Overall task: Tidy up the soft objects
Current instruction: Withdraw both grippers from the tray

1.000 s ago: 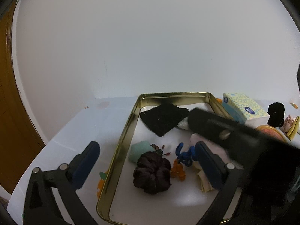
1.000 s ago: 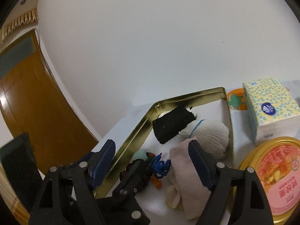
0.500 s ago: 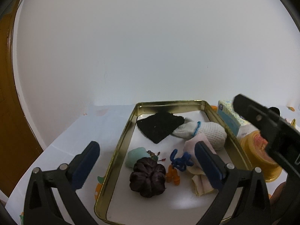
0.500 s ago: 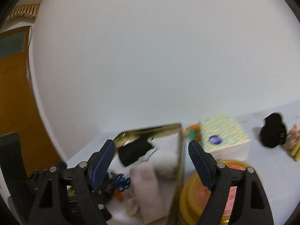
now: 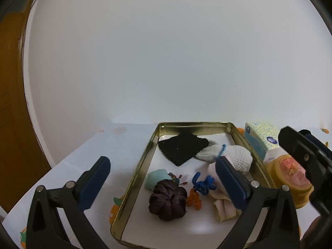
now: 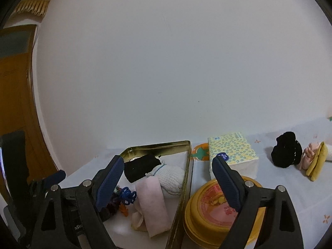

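A gold tin tray (image 5: 143, 159) holds a black cloth (image 5: 182, 147), a white mesh cloth (image 5: 234, 157), a folded pink cloth (image 6: 151, 205), a dark maroon scrunchie (image 5: 168, 199), a teal pad (image 5: 155, 178) and blue (image 5: 203, 183) and orange hair ties. My left gripper (image 5: 161, 166) hovers open in front of the tray, holding nothing. My right gripper (image 6: 168, 161) hangs over the tray's right rim with its jaws opening and nothing between them. A black fuzzy item (image 6: 287, 153) and a pink-and-yellow piece (image 6: 315, 159) lie on the table far right.
A tissue pack (image 6: 232, 153) and a round yellow tin (image 6: 209, 211) stand just right of the tray. A white wall closes the back. A brown door (image 5: 12, 103) is at the left beyond the table edge. The tablecloth has orange fruit prints.
My right gripper drew back from over the tray and swung to the right, bringing the tissue pack and black item into its view. Its jaws stand slightly wider. The left gripper stayed put.
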### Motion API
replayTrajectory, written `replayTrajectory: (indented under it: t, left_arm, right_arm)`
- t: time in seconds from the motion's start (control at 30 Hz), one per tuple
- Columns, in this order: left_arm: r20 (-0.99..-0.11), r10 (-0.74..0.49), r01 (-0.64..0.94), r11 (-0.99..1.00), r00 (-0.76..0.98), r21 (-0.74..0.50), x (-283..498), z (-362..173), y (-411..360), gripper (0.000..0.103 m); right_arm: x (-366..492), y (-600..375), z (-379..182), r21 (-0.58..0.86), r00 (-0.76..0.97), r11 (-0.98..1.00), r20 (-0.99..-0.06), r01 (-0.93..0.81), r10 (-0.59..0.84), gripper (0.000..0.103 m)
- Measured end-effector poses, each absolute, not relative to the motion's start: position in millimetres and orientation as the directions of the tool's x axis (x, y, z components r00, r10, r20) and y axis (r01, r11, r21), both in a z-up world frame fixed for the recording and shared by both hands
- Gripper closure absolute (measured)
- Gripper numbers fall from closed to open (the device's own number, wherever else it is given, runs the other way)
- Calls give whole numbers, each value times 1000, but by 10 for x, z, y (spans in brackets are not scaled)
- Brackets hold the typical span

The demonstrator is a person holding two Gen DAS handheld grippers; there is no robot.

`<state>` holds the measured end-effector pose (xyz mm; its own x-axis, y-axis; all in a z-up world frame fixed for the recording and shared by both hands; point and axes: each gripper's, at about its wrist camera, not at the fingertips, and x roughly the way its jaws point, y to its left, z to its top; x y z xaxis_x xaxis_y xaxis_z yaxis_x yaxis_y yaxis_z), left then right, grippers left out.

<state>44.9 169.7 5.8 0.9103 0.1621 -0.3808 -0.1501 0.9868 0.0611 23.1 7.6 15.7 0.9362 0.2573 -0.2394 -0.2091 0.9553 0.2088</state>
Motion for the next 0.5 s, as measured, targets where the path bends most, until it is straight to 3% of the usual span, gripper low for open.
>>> replayTrajectory:
  t: [0.5]
  left_arm:
    - [-352, 134, -138, 990, 926, 12, 163, 122, 1523, 0]
  right_arm:
    - [78, -113, 135, 131, 936, 967, -250, -220, 247, 14]
